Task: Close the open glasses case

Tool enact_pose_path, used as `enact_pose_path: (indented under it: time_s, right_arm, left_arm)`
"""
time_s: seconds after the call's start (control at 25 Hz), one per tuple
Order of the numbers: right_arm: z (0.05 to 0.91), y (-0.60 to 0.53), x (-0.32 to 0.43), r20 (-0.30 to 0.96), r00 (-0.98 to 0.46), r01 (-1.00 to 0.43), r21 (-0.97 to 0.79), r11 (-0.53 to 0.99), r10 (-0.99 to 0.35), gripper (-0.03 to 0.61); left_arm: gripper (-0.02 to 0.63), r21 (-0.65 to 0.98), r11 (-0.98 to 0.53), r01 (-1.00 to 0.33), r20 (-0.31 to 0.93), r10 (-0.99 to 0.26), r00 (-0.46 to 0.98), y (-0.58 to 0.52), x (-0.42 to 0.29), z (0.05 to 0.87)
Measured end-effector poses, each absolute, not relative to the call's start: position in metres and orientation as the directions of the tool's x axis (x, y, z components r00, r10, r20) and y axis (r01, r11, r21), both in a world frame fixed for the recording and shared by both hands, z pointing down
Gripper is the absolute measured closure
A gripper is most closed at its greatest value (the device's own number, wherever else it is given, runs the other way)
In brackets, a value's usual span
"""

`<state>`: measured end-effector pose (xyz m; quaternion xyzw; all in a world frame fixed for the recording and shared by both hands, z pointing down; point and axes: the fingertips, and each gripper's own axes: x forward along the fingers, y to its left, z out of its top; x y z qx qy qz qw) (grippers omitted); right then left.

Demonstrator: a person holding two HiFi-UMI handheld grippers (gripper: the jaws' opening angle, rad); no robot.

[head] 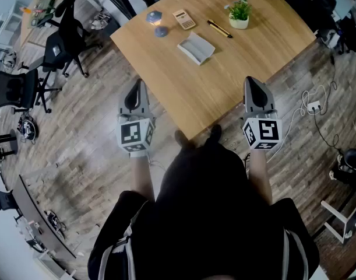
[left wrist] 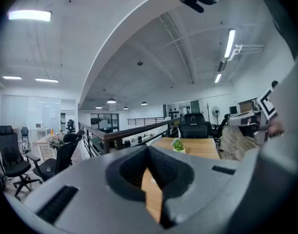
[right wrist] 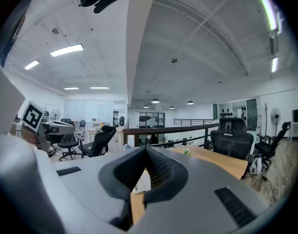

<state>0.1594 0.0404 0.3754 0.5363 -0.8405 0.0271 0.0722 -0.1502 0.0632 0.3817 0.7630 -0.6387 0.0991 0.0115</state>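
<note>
The open glasses case [head: 196, 48] is a pale grey box lying in the middle of the wooden table [head: 189, 92], its lid flipped back. Both grippers hover at the table's near edge, well short of the case. My left gripper [head: 138, 83] is at the table's near-left corner, and my right gripper [head: 251, 80] is at the near-right edge. In the left gripper view the left gripper [left wrist: 149, 150] has its jaws meeting at the tips with nothing between them. The right gripper [right wrist: 146, 152] looks the same in its own view, with a white patch of the case [right wrist: 143, 181] showing beyond.
On the far part of the table are a small potted plant [head: 239, 11], a calculator [head: 184, 19], a pen [head: 219, 28] and two small blue-grey objects [head: 154, 17]. Office chairs [head: 61, 45] stand to the left. A power strip with cable [head: 313, 105] lies on the floor at right.
</note>
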Motion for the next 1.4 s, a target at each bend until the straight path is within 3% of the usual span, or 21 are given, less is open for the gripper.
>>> enact_pose_path:
  time_s: [0.56,0.96,1.4]
  right_arm:
    - [0.383,0.048,0.142,0.169,-0.437,-0.896,0.005,0.444,-0.884,0.571]
    - [0.398,0.059,0.115,0.25,-0.419,-0.896,0.042,0.442,-0.873,0.571]
    - [0.424,0.009,0.139,0.277,-0.388,-0.918,-0.033,0.395,-0.879,0.571]
  left_arm:
    - [0.615,-0.094,-0.213,-0.972,0.158,-0.968,0.197,0.07,-0.153,0.386]
    - [0.615,0.024,-0.251,-0.968,0.168,-0.953,0.251,0.076,-0.163,0.423]
    - [0.615,-0.006,-0.285,-0.958,0.212,-0.937,0.278,0.01,-0.148,0.431]
